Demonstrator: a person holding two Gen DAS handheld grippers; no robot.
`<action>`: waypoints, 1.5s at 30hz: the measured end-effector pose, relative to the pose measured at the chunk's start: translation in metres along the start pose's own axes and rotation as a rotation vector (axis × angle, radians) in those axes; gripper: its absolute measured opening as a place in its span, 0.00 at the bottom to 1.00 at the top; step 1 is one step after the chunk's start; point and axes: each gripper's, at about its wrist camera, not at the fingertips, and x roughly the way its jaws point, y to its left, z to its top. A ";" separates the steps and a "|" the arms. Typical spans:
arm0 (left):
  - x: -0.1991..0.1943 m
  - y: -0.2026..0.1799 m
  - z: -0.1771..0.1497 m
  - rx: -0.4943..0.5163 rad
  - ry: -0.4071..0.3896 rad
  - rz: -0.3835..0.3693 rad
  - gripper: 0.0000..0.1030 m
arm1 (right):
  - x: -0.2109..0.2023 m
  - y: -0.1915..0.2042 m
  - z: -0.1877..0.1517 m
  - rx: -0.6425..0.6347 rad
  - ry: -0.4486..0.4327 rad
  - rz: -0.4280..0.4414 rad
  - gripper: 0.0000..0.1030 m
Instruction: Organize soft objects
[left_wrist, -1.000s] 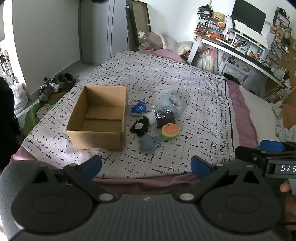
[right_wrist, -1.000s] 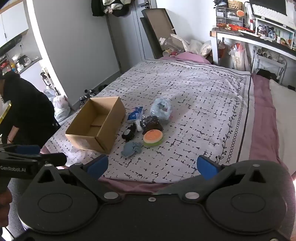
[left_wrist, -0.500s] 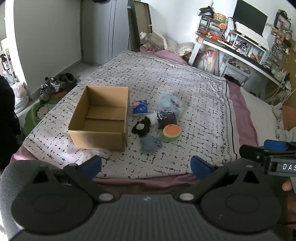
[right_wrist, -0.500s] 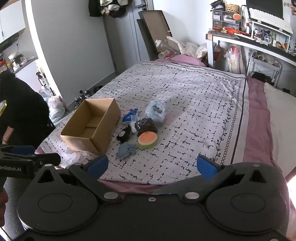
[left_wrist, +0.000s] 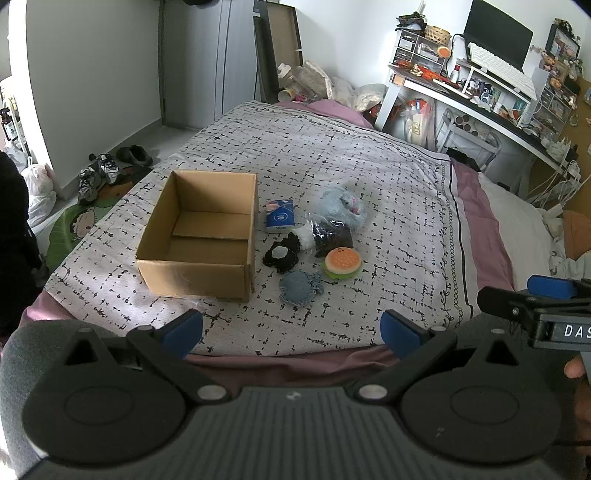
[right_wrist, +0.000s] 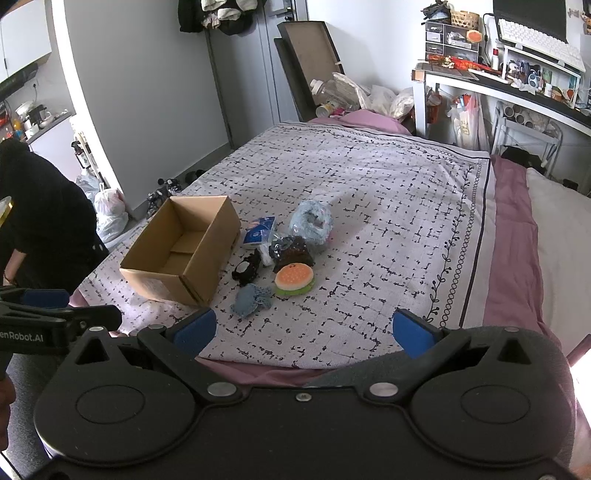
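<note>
Our black plastic left gripper (left_wrist: 291, 330) carries blue finger pads (left_wrist: 183, 330), round discs, silver screws and a ribbed grey body. Our black right gripper (right_wrist: 302, 332) matches it, lettered "DAS" in white.

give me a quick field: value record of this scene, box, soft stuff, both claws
surface: bed cover, white with black marks
box: cardboard box, open top, nothing visible inside
soft items: beside the box, all outside it
nearest items: blue knit piece, burger-shaped toy
others: black knit piece, tissue pack, pale blue bagged item
left claw: open, holding nothing, short of the items
right claw: open, holding nothing
</note>
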 end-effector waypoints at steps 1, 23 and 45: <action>0.001 0.000 0.000 0.000 0.000 0.000 0.99 | 0.000 0.000 0.000 0.000 0.000 0.001 1.00; 0.001 0.002 0.001 -0.002 0.000 -0.002 0.99 | -0.001 0.001 0.001 -0.007 0.002 -0.003 1.00; 0.002 0.002 0.001 0.000 -0.001 -0.001 0.99 | 0.000 0.003 0.001 -0.012 0.005 -0.006 1.00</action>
